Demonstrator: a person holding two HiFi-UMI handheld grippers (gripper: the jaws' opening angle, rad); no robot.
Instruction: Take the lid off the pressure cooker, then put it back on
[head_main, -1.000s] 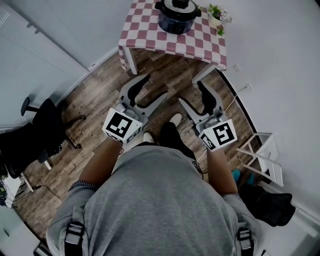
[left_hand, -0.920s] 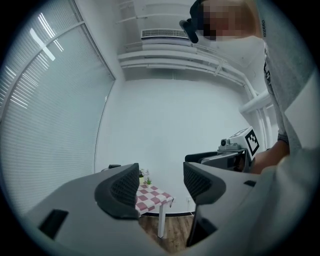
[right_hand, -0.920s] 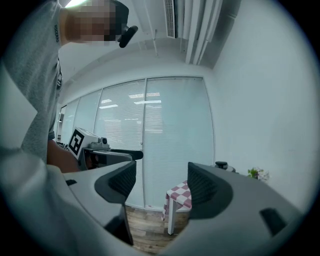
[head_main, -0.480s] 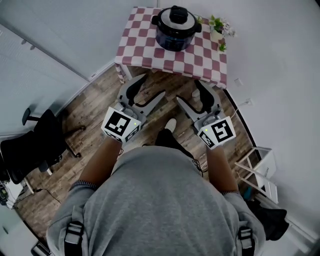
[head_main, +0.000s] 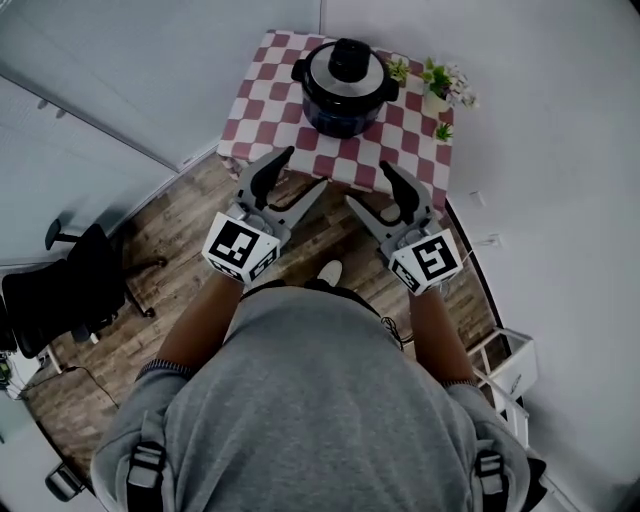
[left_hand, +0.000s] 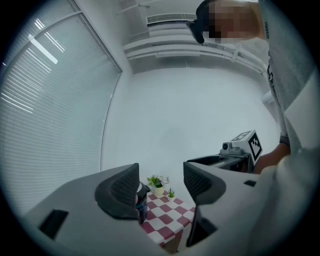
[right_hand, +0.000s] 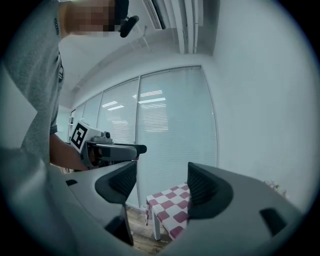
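A dark blue pressure cooker (head_main: 343, 98) stands on a small table with a red-and-white checked cloth (head_main: 270, 112) at the top of the head view. Its silver lid (head_main: 346, 70) with a black knob sits on the pot. My left gripper (head_main: 298, 173) hangs open just short of the table's near edge, left of the cooker. My right gripper (head_main: 376, 190) is open too, at the near edge on the right. Neither touches anything. In the left gripper view the cooker (left_hand: 142, 202) peeks out behind the left jaw. The right gripper view shows only a corner of the table (right_hand: 170, 204).
Two small potted plants (head_main: 441, 86) stand at the table's back right corner, next to the white wall. A black office chair (head_main: 75, 285) sits on the wooden floor at the left. A white folding rack (head_main: 500, 365) leans at the right.
The person has stepped toward the table. The cooker and table now lie lower and nearer in the head view, and both open grippers reach the table's near edge.
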